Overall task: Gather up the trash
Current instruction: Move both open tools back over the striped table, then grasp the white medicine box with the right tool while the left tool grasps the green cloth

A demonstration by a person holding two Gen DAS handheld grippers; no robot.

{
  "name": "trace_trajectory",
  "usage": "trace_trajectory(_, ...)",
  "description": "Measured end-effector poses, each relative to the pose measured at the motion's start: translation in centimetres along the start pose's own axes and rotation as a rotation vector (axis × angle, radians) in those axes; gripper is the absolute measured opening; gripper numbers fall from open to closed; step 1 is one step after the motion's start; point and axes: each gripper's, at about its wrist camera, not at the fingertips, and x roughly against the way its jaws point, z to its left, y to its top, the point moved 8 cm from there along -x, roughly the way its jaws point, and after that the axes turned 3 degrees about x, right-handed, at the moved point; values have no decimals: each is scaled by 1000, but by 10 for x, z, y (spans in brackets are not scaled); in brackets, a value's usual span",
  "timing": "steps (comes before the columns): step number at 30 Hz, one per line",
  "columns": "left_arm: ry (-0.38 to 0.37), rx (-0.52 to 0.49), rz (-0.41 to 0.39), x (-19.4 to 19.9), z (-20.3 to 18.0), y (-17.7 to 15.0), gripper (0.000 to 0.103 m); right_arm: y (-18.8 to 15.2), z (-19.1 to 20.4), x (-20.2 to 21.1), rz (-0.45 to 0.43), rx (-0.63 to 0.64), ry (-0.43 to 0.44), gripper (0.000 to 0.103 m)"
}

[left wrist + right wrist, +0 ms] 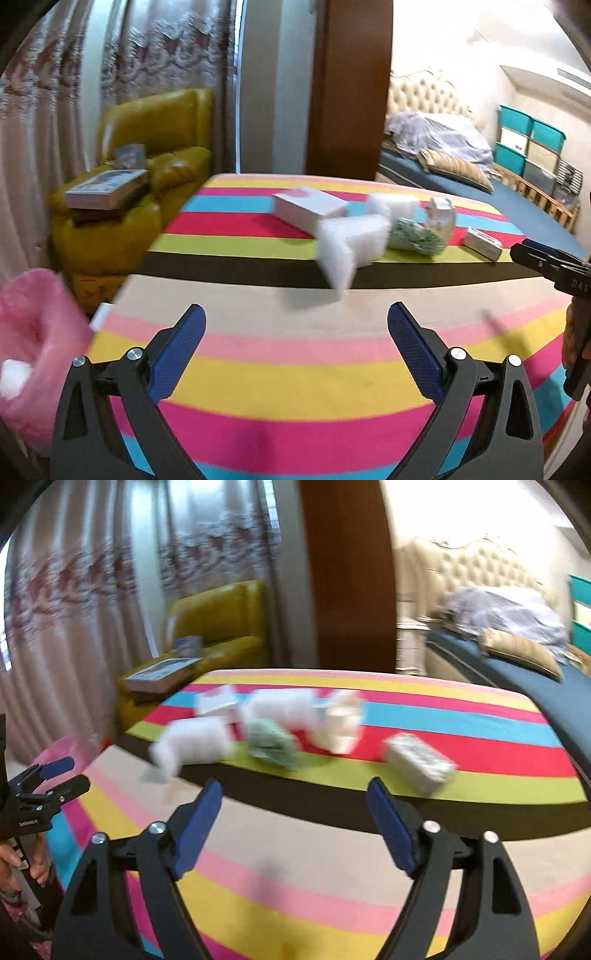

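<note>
Left wrist view: the left gripper (295, 332) hangs over a striped tablecloth (295, 376), its blue-padded jaws spread wide with nothing between them. The trash sits in a cluster at about one o'clock, well apart from the jaws: a white flat box (308, 210), white foam pieces (351, 243), a green crumpled wrapper (415, 238), a small carton (441, 218) and a little box (484, 243). At nine o'clock, a pink bag (33, 339) gapes open with something white inside, so some collecting seems done.

Right wrist view: the right gripper (295, 808) is likewise released and empty. The blurred trash lies from eleven to one o'clock, with a patterned box (419, 762) nearest. The left gripper (51, 779) shows at nine o'clock. Most items appear left to gather.
</note>
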Motion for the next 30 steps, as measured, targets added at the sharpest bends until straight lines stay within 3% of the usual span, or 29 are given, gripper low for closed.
trace_trajectory(7,-30,13,59,-39,-26,2,93,-4,-70,-36,106,-37,-124,79)
trace_trajectory(12,-32,-30,80,-43,-31,1,93,-3,-89,-76,198,-26,-114,79)
trace_trajectory(17,-83,-41,106,-48,-52,1,93,-8,-96,-101,279,-34,-69,78)
trace_trajectory(19,-122,-48,116,-52,-69,2,93,-9,-94,-104,288,-7,-56,73)
trace_trajectory(22,-159,-63,126,-59,-92,4,93,-9,-90,-102,287,35,-42,57)
trace_trajectory(23,-164,-71,134,-64,-102,5,93,-9,-90,-100,285,51,-46,39)
trace_trajectory(26,-175,-75,154,-79,-120,9,93,-7,-91,-83,236,73,-69,39)
trace_trajectory(30,-181,-65,175,-102,-142,16,93,-7,-102,-61,167,13,-108,38)
